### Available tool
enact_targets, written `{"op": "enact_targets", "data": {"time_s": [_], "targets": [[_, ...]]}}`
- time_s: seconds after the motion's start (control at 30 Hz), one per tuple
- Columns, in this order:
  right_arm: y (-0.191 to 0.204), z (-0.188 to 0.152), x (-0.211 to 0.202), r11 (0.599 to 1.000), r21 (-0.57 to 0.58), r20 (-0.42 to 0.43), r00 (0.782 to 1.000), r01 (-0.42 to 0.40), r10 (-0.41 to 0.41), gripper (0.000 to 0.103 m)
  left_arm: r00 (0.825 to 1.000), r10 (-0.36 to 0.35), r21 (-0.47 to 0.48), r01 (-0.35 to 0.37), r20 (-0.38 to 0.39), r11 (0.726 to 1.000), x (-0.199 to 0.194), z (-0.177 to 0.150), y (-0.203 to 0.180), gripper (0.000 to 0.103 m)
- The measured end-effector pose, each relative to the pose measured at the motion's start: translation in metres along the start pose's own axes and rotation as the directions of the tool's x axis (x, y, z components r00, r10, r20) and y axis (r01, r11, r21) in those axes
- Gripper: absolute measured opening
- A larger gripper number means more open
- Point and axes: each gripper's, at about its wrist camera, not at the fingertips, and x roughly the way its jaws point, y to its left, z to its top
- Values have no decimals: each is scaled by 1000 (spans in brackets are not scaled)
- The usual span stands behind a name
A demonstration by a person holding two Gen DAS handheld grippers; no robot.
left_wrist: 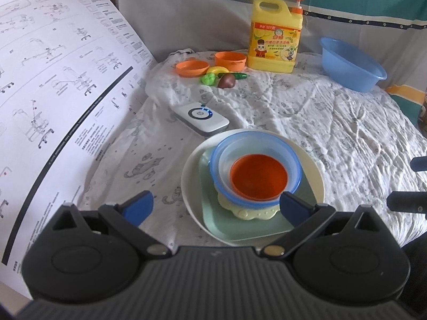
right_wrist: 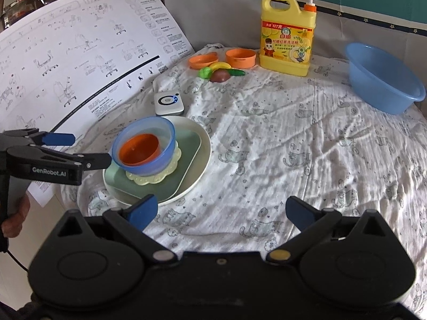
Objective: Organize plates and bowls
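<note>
A stack sits on the cloth: a round cream plate (left_wrist: 192, 160) (right_wrist: 198, 149), a square green plate (left_wrist: 213, 221) (right_wrist: 186, 146), a pale yellow scalloped dish (left_wrist: 248, 213) (right_wrist: 149, 178), a blue bowl (left_wrist: 293, 157) (right_wrist: 160, 160) and an orange bowl (left_wrist: 259, 176) (right_wrist: 140, 150) inside it. My left gripper (left_wrist: 216, 208) (right_wrist: 85, 149) is open just in front of the stack, holding nothing. My right gripper (right_wrist: 221, 212) is open and empty over the cloth to the right of the stack.
At the back stand an orange plate (right_wrist: 202, 61), an orange bowl (right_wrist: 240, 57), toy fruit and vegetables (right_wrist: 220, 72), a yellow detergent jug (right_wrist: 288, 45) and a blue basin (right_wrist: 381, 77). A white device (right_wrist: 169, 102) lies behind the stack. A printed instruction sheet (right_wrist: 80, 53) hangs at left.
</note>
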Motion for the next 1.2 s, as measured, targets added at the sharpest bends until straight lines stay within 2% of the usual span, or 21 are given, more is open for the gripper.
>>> {"op": "enact_targets", "data": {"time_s": [1.2], "targets": [[0, -1, 4, 1000, 12, -5, 1000, 20, -20, 103, 1000, -8, 47, 9, -13, 999, 6, -2, -8, 103]]}}
